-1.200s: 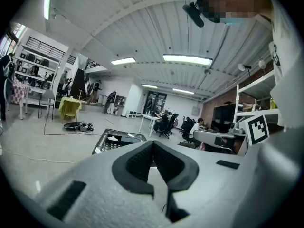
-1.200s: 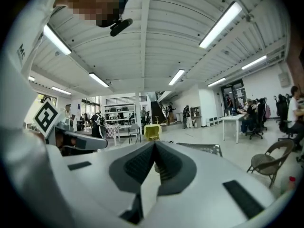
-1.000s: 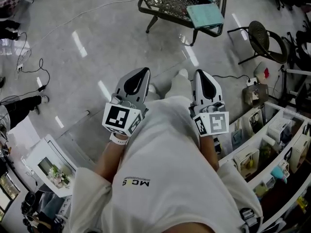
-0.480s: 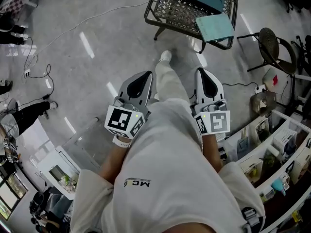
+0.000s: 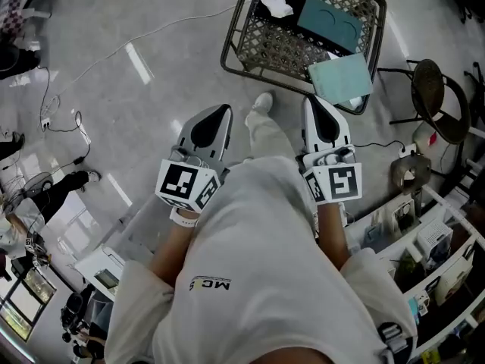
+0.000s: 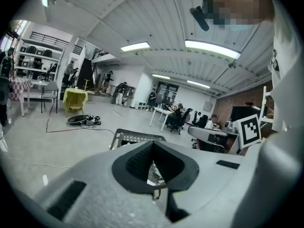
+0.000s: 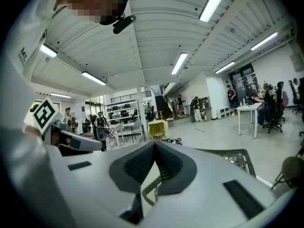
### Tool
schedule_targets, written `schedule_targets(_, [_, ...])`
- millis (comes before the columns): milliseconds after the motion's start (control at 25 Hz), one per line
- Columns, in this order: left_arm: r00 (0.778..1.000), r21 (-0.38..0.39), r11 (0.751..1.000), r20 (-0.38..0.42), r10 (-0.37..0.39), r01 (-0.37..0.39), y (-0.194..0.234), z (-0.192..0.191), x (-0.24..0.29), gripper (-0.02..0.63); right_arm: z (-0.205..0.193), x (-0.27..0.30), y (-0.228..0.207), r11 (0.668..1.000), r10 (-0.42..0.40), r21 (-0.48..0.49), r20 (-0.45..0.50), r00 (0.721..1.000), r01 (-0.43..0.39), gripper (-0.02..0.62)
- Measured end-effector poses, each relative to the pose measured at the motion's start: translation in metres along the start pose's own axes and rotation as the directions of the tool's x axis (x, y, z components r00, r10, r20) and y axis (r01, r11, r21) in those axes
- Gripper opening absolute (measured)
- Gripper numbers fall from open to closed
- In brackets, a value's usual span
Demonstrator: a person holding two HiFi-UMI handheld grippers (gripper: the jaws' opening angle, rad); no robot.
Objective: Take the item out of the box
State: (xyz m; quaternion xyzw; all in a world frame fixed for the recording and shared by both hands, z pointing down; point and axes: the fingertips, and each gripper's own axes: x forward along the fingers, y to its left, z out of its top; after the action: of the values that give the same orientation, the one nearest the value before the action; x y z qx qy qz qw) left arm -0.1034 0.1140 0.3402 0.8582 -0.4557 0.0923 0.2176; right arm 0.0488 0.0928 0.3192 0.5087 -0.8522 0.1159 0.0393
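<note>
Task not started. Left gripper (image 5: 218, 114) and right gripper (image 5: 314, 106) both have their jaws shut with nothing between them, and neither touches the wire table (image 5: 239, 23).

On the table are a dark teal box (image 5: 330, 23), a pale teal box (image 5: 339, 78) at the near corner and a white wad (image 5: 276, 4). Both boxes look closed, and I can't tell which is the target. Everything is left to do: reach, open, lift the item out.

Only the head view shows the boxes. The gripper views show just the table rim past the shut tips, and the room beyond.

Bright, even indoor light from ceiling strip lights (image 6: 211, 49); glare streaks on the glossy floor (image 5: 174, 74). Head view dimmer, shadows soft. Gripper views: heavy fisheye, black vignetted corners. Left tongs (image 6: 153, 145) and right tongs (image 7: 155, 144) close to lens, slightly soft.
</note>
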Motion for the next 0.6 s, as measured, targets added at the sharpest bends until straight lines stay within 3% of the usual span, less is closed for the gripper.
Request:
schedule_targets(360, [0.999, 0.037, 0.998, -0.005, 0.047, -0.047, 0.054, 0.065, 0.089, 0.025, 0.022, 0.099, -0.074, 1.000, 0.001, 0.007, -0.025, 1.000, -0.001, 0.015])
schedule_targets(600, [0.999, 0.056, 0.998, -0.011, 0.033, -0.032, 0.062, 0.083, 0.104, 0.025, 0.033, 0.119, -0.078, 1.000, 0.005, -0.007, -0.021, 1.000, -0.005, 0.015])
